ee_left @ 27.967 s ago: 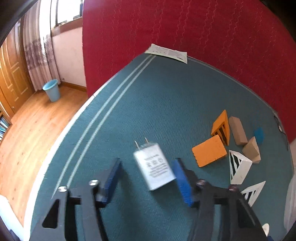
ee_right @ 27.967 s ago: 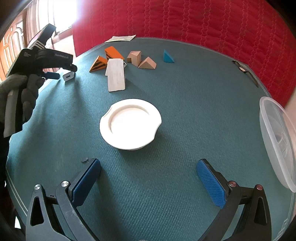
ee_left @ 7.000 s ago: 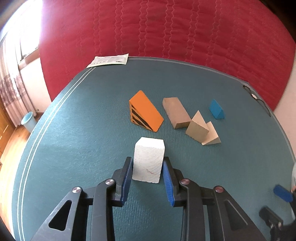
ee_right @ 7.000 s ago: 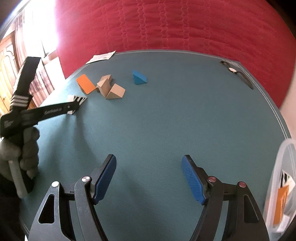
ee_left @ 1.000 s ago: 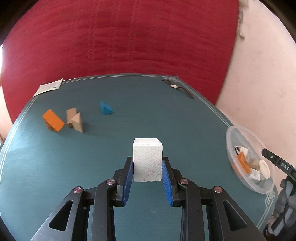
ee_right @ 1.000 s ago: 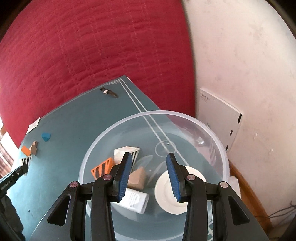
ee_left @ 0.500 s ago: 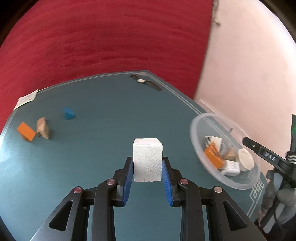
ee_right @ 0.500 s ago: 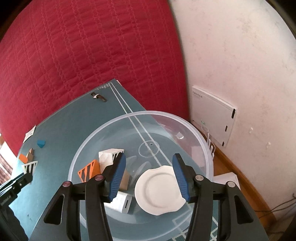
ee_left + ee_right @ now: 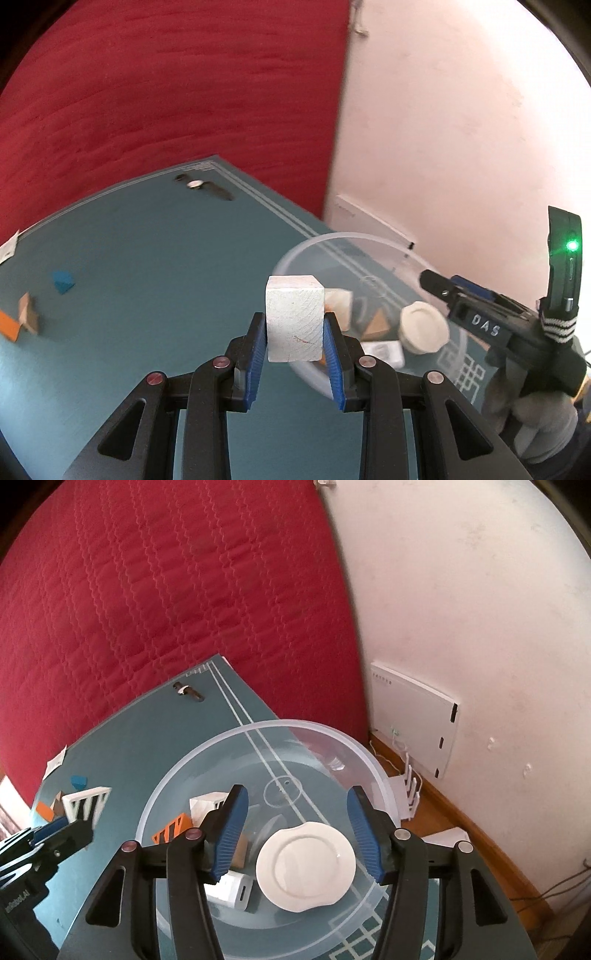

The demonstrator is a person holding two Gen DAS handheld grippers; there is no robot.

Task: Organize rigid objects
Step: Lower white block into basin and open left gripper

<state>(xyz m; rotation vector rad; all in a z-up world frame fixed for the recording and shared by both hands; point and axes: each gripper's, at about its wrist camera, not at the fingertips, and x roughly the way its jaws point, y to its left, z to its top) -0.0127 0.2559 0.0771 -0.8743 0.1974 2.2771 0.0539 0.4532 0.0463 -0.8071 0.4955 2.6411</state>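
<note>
Carried across from the far side of the table since a few seconds back, white block (image 9: 293,319) now sits right at the near rim of clear bowl (image 9: 314,243), pinched between blue pads of left tongs (image 9: 294,345), lifted off the table (image 9: 147,277). Grip is on two opposite flat faces, block sticking out past the tips, probably so it can drop clean into the bowl once released. It looks just short of or at the rim, not yet over the middle.

Right tongs (image 9: 295,829) have just been opening, now standing at a middling gap with nothing between the pads; white plate (image 9: 306,864) lies flat in the bowl below them, apparently just let go. Right tongs hover over the bowl, so the left likely has to wait or come in from the side.

Already in the bowl: orange striped wedge (image 9: 170,830), white striped wedge (image 9: 207,803), white charger (image 9: 231,888), a tan piece partly hidden behind the left pad.

Left out on the table: blue wedge (image 9: 62,282), tan blocks (image 9: 27,317), orange wedge (image 9: 7,328). Judged roughly half done. A watch (image 9: 201,184) lies near the far edge, well apart.
</note>
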